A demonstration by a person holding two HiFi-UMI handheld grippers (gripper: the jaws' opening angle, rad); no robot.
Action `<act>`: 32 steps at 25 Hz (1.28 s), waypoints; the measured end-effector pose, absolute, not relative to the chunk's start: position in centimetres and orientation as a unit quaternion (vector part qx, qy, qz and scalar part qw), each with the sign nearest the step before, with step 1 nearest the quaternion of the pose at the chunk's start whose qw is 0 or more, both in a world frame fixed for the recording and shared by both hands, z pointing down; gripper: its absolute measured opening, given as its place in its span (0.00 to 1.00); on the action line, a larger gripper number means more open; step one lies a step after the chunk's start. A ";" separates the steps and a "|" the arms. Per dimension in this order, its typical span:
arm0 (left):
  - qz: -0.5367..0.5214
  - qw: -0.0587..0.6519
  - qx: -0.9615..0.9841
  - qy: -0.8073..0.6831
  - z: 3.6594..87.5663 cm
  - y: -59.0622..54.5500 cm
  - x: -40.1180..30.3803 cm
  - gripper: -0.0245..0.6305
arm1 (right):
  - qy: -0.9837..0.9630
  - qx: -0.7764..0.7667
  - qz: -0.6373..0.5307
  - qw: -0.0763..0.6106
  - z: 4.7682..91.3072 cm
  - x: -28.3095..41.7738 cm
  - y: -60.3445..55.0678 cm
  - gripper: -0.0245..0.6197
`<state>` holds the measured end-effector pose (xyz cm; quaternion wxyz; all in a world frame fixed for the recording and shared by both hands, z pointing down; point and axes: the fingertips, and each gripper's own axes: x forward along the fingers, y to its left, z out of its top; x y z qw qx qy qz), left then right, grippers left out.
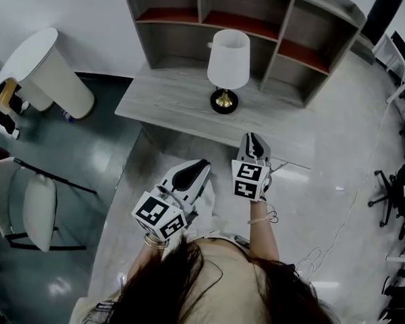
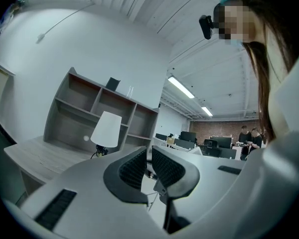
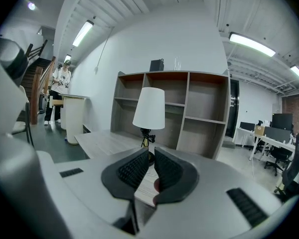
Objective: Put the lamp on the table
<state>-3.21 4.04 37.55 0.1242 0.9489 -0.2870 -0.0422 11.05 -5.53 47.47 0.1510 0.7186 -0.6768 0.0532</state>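
Head view is taken up mostly by the pale floor (image 1: 337, 147), on which everything round the lamp (image 1: 228, 58) is set. Behind the lamp a grey shelf unit (image 1: 175, 42) with open compartments is seen, its upper boards showing red. Under the lamp lies the grey wood-grain worktop (image 1: 162, 100). The lamp is stood upright on it, near the middle and just in front of the shelf unit, so the task's thing is already carried by the worktop. Well to the left of the lamp, off the worktop, a white cylindrical stand (image 1: 47, 69) is seen on a darker stretch of floor. The lamp itself is made up of a white tapered shade, a short brass stem and a round black base (image 1: 224, 102), which is rested flat on the worktop.

On the near side of the lamp, apart from it, both tools are held by the person. The right tool (image 3: 151, 152) is pointed straight at the lamp and is the nearer of the two to it. Its jaws are parted by a narrow gap and nothing is gripped, with the lamp's stem seen beyond the tips. The left tool (image 2: 149, 151) is held further back from the lamp and to the lamp's left. Its jaws are likewise slightly apart, with nothing between them, and the lamp is seen to the left of its tips.
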 end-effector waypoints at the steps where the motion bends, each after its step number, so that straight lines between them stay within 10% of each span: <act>1: -0.041 0.124 0.949 -0.285 37.6 4.2 -3.1 0.10 | -0.677 0.719 0.051 0.147 47.0 11.1 -5.2 0.11; 32: -0.030 0.119 0.964 -0.237 38.3 8.4 -0.7 0.10 | -0.642 0.761 0.042 0.084 42.6 14.9 2.0 0.07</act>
